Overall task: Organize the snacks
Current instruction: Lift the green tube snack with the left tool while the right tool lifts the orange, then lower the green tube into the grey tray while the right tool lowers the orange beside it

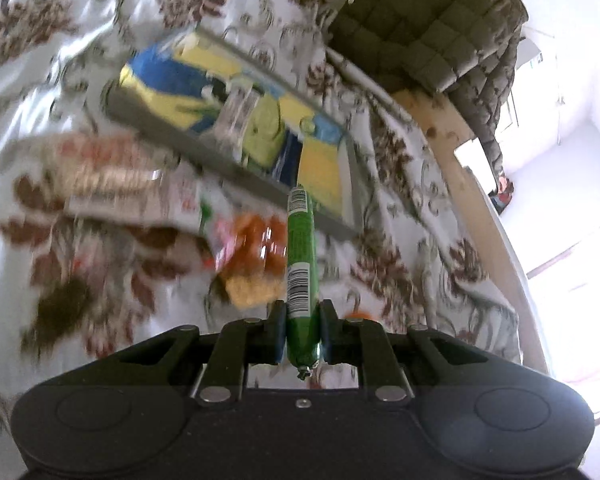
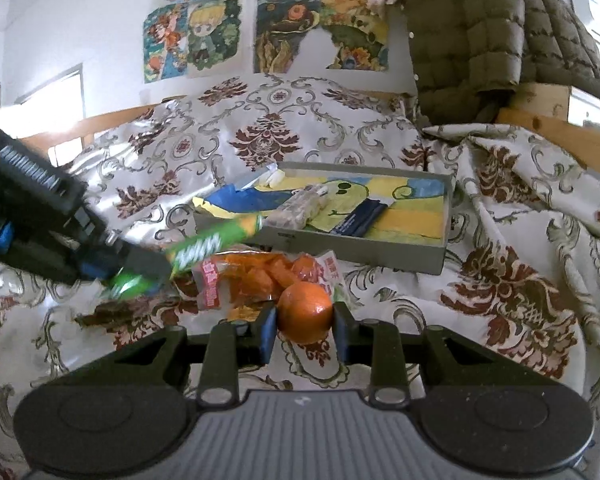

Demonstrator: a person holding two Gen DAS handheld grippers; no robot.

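Left wrist view: the left gripper [image 1: 303, 330] clamps a green sausage stick [image 1: 300, 256], raised above the patterned bedspread [image 1: 400, 208] near the gray tray [image 1: 236, 168]. Right wrist view: the right gripper [image 2: 305, 326] has its fingers closed against an orange [image 2: 305, 312], beside an orange snack bag [image 2: 260, 276] lying before the tray.

Light: bright daylight, blown-out white at the window [image 1: 572, 200]
Glare: sheen on the bedspread [image 1: 28, 92]
Blur: left view smeared over tray [image 1: 236, 172] and packets [image 1: 112, 176]; right view sharper
Edges: fisheye bending, dark corners
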